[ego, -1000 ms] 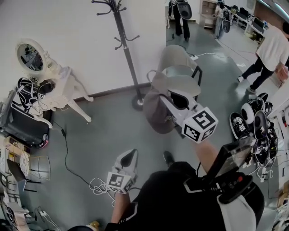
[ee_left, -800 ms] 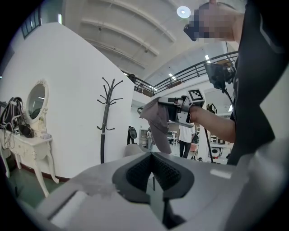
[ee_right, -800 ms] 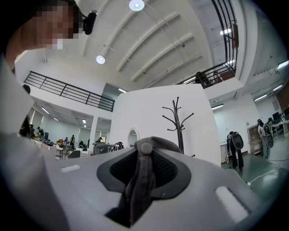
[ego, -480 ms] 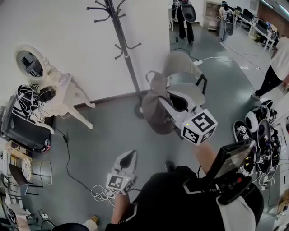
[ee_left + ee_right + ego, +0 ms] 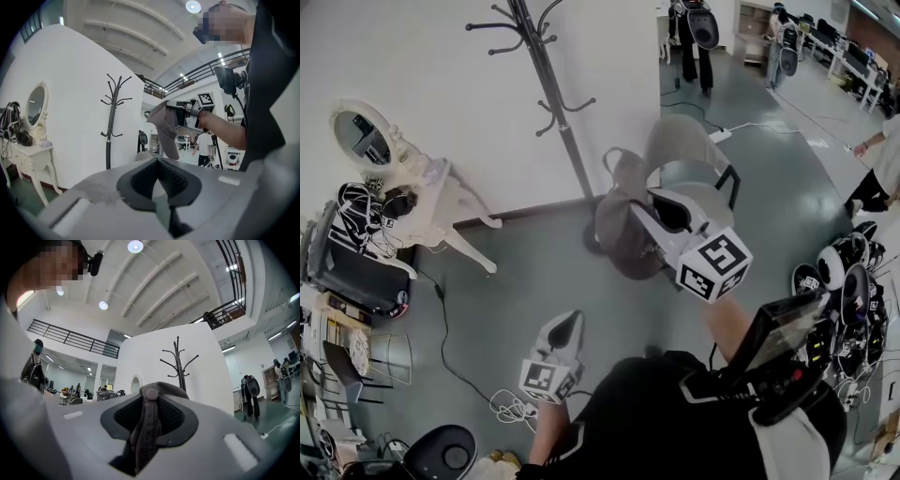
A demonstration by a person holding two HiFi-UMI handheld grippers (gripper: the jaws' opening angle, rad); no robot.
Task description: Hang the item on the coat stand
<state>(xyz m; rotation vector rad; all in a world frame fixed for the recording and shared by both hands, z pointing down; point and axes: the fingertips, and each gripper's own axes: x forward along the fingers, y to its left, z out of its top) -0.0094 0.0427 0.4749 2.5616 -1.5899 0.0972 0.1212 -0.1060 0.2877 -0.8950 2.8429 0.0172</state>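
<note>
Softness is the main thing with this grey-brown fabric cap with a small button on its crown [image 5: 622, 223]. I judge it light and limp, so it will fold and swing rather than keep its shape, and a knock against metal will not harm it. My right gripper [image 5: 647, 208] is clamped on it. The black ribbed pads [image 5: 124, 416] pinch a fold of cloth close to the crown button, and the rest hangs down to the left of the jaws, near a pale grey chair with a curved back [image 5: 684, 141].

For the hanging, I think a hold at the rim or the back strap would leave the hollow free for a hook, because the present pinch bunches the cloth. The black metal coat stand with curved hooks [image 5: 551, 89] is farther away, against the white wall [image 5: 441, 56]. It looks thin, smooth and hard. My left gripper [image 5: 570, 326] is near my body, with its jaws together and nothing between them.
</note>
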